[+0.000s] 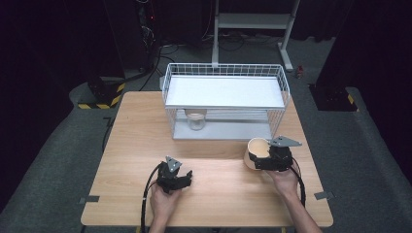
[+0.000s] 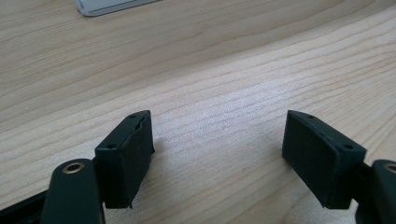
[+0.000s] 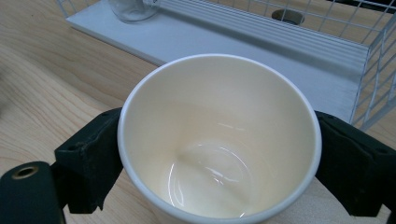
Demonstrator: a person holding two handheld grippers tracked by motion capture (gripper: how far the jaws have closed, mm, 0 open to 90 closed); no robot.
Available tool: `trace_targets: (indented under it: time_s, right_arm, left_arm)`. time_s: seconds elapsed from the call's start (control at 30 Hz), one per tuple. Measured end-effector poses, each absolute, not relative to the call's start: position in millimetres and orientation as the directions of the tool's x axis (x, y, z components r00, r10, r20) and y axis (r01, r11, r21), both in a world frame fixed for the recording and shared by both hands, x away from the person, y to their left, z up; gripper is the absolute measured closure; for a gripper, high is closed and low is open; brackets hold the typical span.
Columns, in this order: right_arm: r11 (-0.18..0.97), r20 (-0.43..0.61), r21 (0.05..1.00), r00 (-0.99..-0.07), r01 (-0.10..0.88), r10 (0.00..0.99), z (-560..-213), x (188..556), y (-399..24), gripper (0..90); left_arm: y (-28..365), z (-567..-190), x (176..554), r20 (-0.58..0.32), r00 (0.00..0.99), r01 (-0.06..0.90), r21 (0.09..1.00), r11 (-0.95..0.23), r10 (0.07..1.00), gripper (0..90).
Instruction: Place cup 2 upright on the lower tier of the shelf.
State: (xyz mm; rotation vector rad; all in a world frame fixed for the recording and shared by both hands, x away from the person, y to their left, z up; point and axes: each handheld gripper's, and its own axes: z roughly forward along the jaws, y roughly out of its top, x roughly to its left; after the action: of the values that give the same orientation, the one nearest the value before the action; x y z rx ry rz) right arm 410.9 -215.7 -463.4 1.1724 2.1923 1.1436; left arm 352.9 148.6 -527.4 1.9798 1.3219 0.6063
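Right now the right gripper (image 1: 262, 158) holds a paper cup (image 1: 256, 151) near the right side of the wooden table (image 1: 214, 194). One black jaw presses on each side of the cup, just under its white rim. In the right gripper view the cup (image 3: 219, 135) sits between the jaws with its mouth open to the camera, and it has nothing inside. The cup is just in front of the white wire rack (image 1: 226, 99). A glass jar (image 1: 196, 120) stands on the rack's low shelf. The left gripper (image 1: 180, 178) rests low over the bare table, well apart from the cup, with its jaws partly spread and nothing between them.
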Motion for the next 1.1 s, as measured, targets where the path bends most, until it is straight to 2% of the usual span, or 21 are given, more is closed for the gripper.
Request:
trace_targets:
  time_s: [0.6,1.1]
  right_arm:
    - [0.315,0.048,0.809,-0.589,0.496,0.806,-450.3,424.6,-206.6,10.3]
    - [0.311,0.04,0.805,-0.568,0.506,0.822,-445.7,442.7,-198.8,10.3]
  left_arm:
    - [148.6,-527.4,352.9,0.013,0.378,0.613,0.745,-0.261,0.926,25.4]
    - [148.6,-527.4,352.9,0.013,0.378,0.613,0.745,-0.261,0.926,25.4]
